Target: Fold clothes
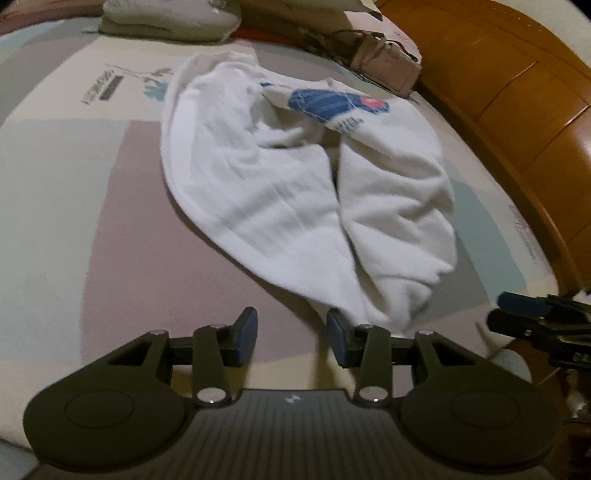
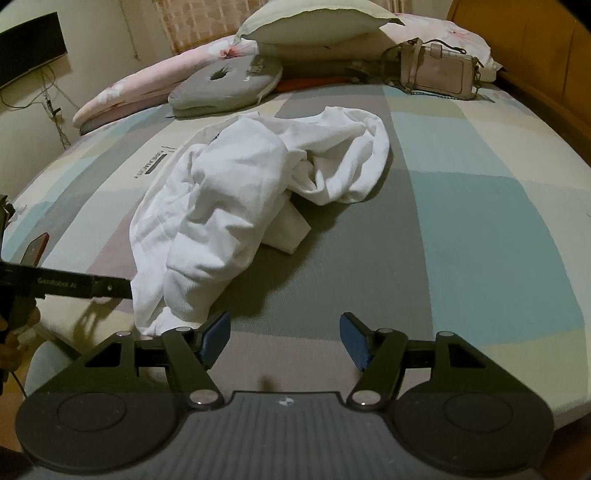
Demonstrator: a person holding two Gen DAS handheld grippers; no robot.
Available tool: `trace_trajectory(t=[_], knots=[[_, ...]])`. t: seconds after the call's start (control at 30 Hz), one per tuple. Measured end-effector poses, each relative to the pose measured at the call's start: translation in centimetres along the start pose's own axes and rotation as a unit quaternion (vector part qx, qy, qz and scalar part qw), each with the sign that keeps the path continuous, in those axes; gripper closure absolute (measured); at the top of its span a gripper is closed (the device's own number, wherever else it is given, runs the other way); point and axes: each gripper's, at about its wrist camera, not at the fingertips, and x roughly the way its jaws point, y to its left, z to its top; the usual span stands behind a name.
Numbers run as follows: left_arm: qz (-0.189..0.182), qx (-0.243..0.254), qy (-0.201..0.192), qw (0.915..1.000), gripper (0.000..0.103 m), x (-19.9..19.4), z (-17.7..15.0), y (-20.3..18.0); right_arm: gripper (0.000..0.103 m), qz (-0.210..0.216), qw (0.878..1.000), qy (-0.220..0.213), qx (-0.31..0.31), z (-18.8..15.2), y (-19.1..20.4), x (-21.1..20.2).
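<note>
A white T-shirt [image 1: 295, 177] with a blue print [image 1: 332, 101] lies crumpled on the bed. In the right wrist view the same T-shirt [image 2: 236, 199] is bunched in a heap, print hidden. My left gripper [image 1: 291, 332] is open just short of the shirt's near hem, nothing between its fingers; its right fingertip [image 1: 338, 328] is close to the cloth. My right gripper [image 2: 284, 332] is open over bare sheet, to the right of the shirt's near end. The right gripper [image 1: 535, 314] shows at the right edge of the left wrist view. The left gripper's body [image 2: 66, 286] shows at the left of the right wrist view.
The bed sheet [image 2: 461, 206] has pastel colour blocks. At the head lie pillows [image 2: 317, 26], a grey cushion [image 2: 225, 86] and a pink handbag [image 2: 439, 72]. A wooden bed frame [image 1: 517, 110] runs along the right. A dark screen [image 2: 33, 48] hangs on the wall.
</note>
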Motion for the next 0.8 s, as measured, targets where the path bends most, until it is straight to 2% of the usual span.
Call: trace_trajectory(t=[0.23,0.3,0.37,0.43,0.57,0.8], knots=[[-0.017,0.005,0.008,0.9998,0.062,-0.1,-1.0,-0.8,0.031,0.004,1.0,0.01,0.004,-0.5,0.2,0.9],[-0.023,0.003,0.007,0.9997,0.062,-0.4,-0.9,-0.8,0.028,0.003,1.0,0.014,0.003,-0.6,0.2,1.3],[-0.03,0.002,0.004,0.9995,0.062,-0.8,-0.7,-0.9,0.02,-0.006,1.0,0.015,0.0,-0.8,0.2,1.6],[-0.043,0.004,-0.005,0.9991,0.062,-1.3,-0.5,-1.0,0.018,-0.016,1.0,0.018,-0.004,-0.9,0.1,2.0],[-0.068,-0.018,-0.005,0.9975,0.061,-1.1,0.0,-0.7,0.017,-0.043,0.999,0.03,-0.002,-1.1,-0.6,3.2],[-0.09,-0.061,0.016,0.994,0.062,1.0,0.5,0.4,0.011,-0.039,0.998,0.038,0.018,-1.5,-1.6,4.0]])
